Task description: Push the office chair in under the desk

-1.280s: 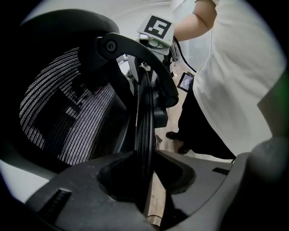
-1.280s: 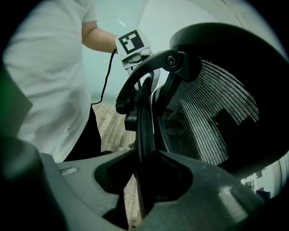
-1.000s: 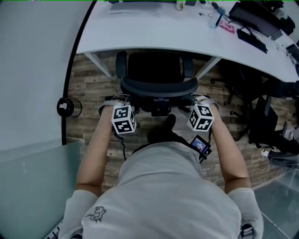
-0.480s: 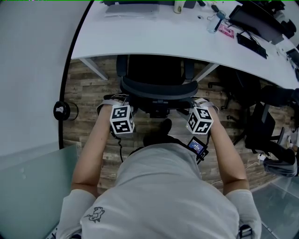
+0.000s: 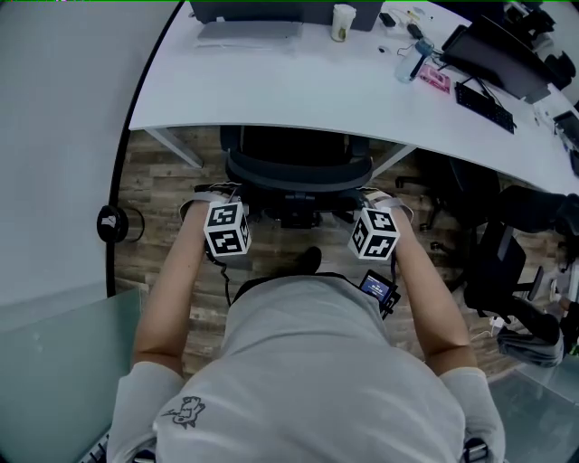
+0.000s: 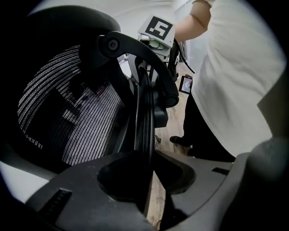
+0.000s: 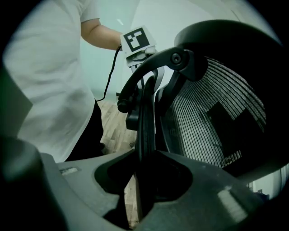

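The black mesh office chair [image 5: 298,172] stands at the white desk [image 5: 271,90], its seat and armrests mostly hidden beneath the desktop. My left gripper [image 5: 218,193] holds the left end of the chair's back rim, and my right gripper [image 5: 381,195] holds the right end. In the left gripper view the thin black rim [image 6: 144,113] runs between the jaws of the left gripper [image 6: 146,180], which pinch it. The right gripper [image 7: 144,178] likewise pinches the rim [image 7: 145,117] and has just closed slightly tighter on it.
Slanted white desk legs [image 5: 172,145] [image 5: 393,158] flank the chair. On the desk are a cup [image 5: 342,22], a laptop [image 5: 249,14] and a keyboard [image 5: 484,95]. Another dark chair [image 5: 507,262] stands at right. A round black fitting [image 5: 112,222] sits on the curved partition at left.
The chair and both grippers have moved toward the desk. More of the seat and armrests now lies under the desktop. Both grips hold as before.
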Motion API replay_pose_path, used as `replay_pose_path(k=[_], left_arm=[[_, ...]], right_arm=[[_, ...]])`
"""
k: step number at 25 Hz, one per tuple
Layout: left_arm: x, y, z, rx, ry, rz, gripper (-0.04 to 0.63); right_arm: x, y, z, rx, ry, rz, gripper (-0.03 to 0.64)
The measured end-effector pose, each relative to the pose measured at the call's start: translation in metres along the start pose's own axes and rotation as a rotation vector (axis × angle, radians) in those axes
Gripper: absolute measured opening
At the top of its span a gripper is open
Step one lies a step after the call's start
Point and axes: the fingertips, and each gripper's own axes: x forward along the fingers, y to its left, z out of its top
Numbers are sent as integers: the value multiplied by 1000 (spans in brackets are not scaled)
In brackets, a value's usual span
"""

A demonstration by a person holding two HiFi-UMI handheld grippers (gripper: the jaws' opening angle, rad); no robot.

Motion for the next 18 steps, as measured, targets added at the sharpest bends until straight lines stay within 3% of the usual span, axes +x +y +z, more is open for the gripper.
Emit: replay_pose_path(k=[18], left_arm=[[35, 115, 4, 22, -4, 3, 109]], right_arm=[[22, -110, -31, 14, -3, -31, 112]])
